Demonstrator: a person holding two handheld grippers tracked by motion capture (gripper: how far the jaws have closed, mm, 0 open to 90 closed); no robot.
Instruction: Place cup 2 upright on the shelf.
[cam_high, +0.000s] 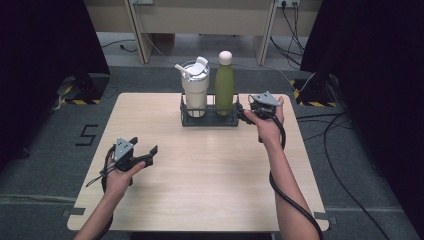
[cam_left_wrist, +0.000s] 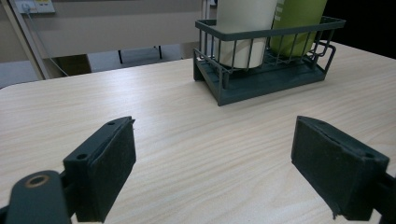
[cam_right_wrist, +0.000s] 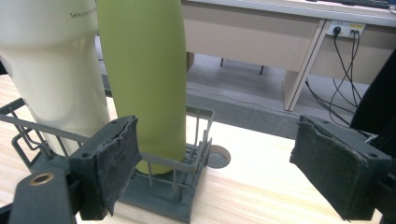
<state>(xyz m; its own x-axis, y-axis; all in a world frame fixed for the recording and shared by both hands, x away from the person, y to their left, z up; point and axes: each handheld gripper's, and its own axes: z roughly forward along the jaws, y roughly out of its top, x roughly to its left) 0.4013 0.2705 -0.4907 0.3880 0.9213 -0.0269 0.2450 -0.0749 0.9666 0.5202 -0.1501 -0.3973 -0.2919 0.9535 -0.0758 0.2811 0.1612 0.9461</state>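
Note:
A dark wire basket (cam_high: 209, 121) stands at the back middle of the wooden table (cam_high: 210, 190). In it stand a white lidded tumbler (cam_high: 195, 90) on the left and a green bottle (cam_high: 224, 85) with a pale cap on the right. My right gripper (cam_high: 243, 114) is just off the basket's right end, open, and points at it. In the right gripper view its jaws (cam_right_wrist: 217, 140) stand wide apart, the left one in front of the bottle (cam_right_wrist: 140, 70) and the basket's corner (cam_right_wrist: 201, 122), touching neither. My left gripper (cam_high: 145, 145) is open over the front left of the table, with bare wood between its jaws (cam_left_wrist: 215, 135).
A round cable hole (cam_right_wrist: 217, 156) sits in the tabletop just past the basket's right end. Behind the table stands a light desk (cam_high: 200, 20), with cables on the floor (cam_high: 345, 130) at the right. Black curtains hang on both sides.

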